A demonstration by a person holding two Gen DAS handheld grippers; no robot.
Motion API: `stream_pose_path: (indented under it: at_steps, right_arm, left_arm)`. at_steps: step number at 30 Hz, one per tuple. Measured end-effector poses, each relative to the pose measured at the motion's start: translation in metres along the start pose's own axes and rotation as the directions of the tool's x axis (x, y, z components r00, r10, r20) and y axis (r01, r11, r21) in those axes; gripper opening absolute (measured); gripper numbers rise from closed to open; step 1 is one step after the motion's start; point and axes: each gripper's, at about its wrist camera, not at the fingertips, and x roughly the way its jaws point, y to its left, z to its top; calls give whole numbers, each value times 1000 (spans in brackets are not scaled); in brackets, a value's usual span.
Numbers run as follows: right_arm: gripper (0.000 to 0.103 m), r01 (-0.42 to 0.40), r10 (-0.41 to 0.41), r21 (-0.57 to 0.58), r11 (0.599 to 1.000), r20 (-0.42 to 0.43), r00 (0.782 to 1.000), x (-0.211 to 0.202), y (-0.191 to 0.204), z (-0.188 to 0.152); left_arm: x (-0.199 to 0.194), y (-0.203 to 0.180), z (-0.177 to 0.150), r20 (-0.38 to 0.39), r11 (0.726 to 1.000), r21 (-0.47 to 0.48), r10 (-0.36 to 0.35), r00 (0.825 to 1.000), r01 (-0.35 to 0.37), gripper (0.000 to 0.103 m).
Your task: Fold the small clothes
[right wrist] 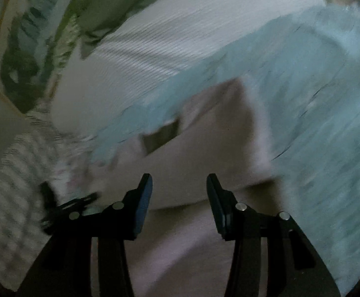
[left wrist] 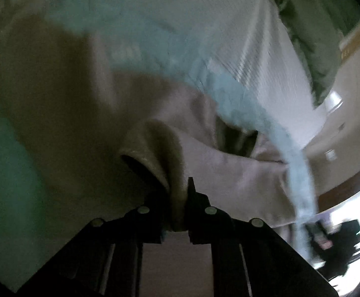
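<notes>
A pale pinkish-beige garment (left wrist: 229, 173) lies on a light blue fluffy towel (left wrist: 140, 39) on a bed. My left gripper (left wrist: 178, 198) is shut on a bunched fold of the garment and lifts it; the cloth hangs between the fingers. In the right wrist view the same garment (right wrist: 204, 153) lies in front of my right gripper (right wrist: 178, 190), which is open and empty just above it. The blue towel (right wrist: 316, 99) spreads to the right. Both views are blurred by motion.
A white ribbed bedcover (right wrist: 140, 57) lies under the towel. A green pillow or blanket (right wrist: 100, 7) sits at the far side, also in the left wrist view (left wrist: 311, 37). A striped cloth (right wrist: 24, 163) is at the left. A wall and bright window (left wrist: 348, 212) are at the right.
</notes>
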Motion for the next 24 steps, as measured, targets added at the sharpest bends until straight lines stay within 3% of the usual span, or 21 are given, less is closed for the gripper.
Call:
stream_pose_path:
  at_steps: [3, 7, 12, 13, 14, 17, 20, 24]
  right_arm:
    - [48, 103, -103, -12, 995, -7, 995, 8, -21, 21]
    - [48, 181, -182, -23, 983, -70, 981, 42, -41, 45]
    - [49, 199, -206, -55, 978, -177, 963, 95, -51, 57]
    - [40, 190, -199, -63, 980, -189, 962, 100, -51, 57]
    - [6, 174, -188, -85, 981, -194, 963, 103, -48, 57]
    - [7, 166, -180, -104, 981, -154, 971, 92, -44, 65]
    - [7, 207, -215, -86, 975, -107, 971, 76, -51, 67]
    - [8, 276, -287, -95, 957, -141, 948, 89, -57, 60]
  left_arm:
    - [-2, 9, 6, 12, 990, 94, 104, 995, -104, 11]
    - [-3, 9, 9, 9, 988, 139, 73, 997, -73, 11]
    - [-2, 1, 3, 9, 975, 200, 92, 996, -92, 11]
    - [-3, 1, 3, 10, 974, 204, 97, 995, -97, 11]
    - [-5, 2, 2, 11, 973, 207, 100, 995, -100, 11]
    - [-7, -2, 2, 12, 971, 220, 95, 995, -95, 11]
    - [-8, -14, 2, 18, 963, 257, 74, 997, -76, 11]
    - [2, -23, -2, 3, 952, 293, 90, 996, -87, 14]
